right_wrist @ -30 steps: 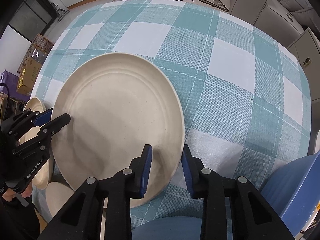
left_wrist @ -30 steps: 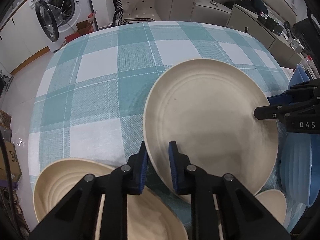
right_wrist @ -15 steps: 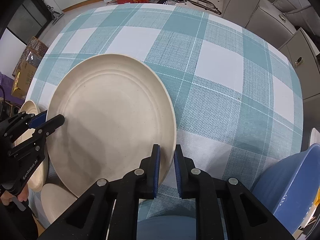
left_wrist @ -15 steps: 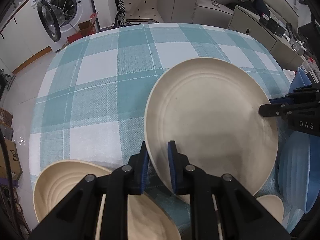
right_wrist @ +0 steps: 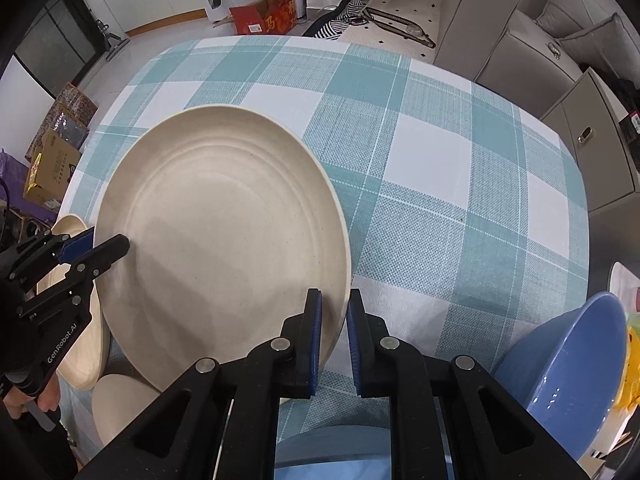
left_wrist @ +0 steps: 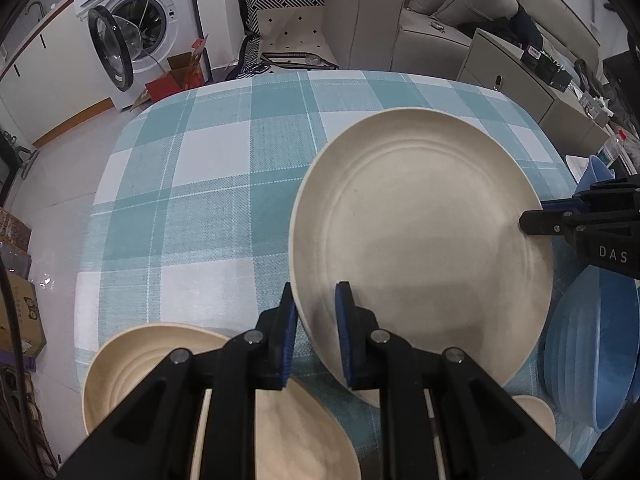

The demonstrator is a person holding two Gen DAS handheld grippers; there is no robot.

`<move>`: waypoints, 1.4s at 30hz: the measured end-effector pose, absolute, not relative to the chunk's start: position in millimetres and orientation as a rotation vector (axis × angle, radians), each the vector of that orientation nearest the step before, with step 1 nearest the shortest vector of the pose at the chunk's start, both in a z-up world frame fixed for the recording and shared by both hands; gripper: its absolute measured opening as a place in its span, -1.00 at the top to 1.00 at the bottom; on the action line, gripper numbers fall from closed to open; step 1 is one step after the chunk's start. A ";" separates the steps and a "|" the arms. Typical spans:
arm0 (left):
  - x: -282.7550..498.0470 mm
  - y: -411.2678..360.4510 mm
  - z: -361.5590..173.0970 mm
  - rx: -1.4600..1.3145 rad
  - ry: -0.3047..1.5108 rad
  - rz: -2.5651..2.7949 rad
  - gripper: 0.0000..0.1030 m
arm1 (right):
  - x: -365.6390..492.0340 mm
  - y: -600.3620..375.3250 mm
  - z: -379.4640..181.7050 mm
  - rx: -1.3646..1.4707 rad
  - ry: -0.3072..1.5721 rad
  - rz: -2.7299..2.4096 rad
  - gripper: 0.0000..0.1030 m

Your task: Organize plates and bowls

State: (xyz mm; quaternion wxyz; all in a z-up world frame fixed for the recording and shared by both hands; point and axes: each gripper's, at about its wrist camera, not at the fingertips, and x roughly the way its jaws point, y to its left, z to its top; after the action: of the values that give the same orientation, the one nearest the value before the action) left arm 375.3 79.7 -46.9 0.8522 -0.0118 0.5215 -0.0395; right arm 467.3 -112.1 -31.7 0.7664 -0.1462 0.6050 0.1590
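Above the teal checked tablecloth (left_wrist: 208,200), both grippers — left gripper (left_wrist: 316,312), right gripper (right_wrist: 334,320), its jaws just closed — clamp the round cream plate (left_wrist: 420,240), now lifted higher.

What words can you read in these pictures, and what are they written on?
"DAS": white letters on the right tongs, cut off at the picture's edge.
"GenRobot.AI": white letters on the left tongs.
Red cardboard box on the floor: yellow characters and a white label, too blurred to read.
Washing machine: stickers too small to read.
Yellow-brown box by the table: dark print, too blurred to read.
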 end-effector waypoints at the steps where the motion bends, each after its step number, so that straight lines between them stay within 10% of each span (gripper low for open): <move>1: 374.6 80.5 -45.6 -0.025 1.095 -0.080 0.69 | 466.3 -111.8 -29.2 -0.320 1.308 0.345 0.75; 42: 302.9 101.2 33.0 -0.003 0.894 0.030 0.69 | 392.4 -90.3 60.8 -0.369 1.104 0.437 0.75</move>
State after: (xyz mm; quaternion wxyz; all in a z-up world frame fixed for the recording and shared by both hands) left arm 302.9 101.2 33.0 0.9016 -0.0013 0.4323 0.0147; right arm 392.4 -90.3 60.8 0.8128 -0.1727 0.5172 0.2048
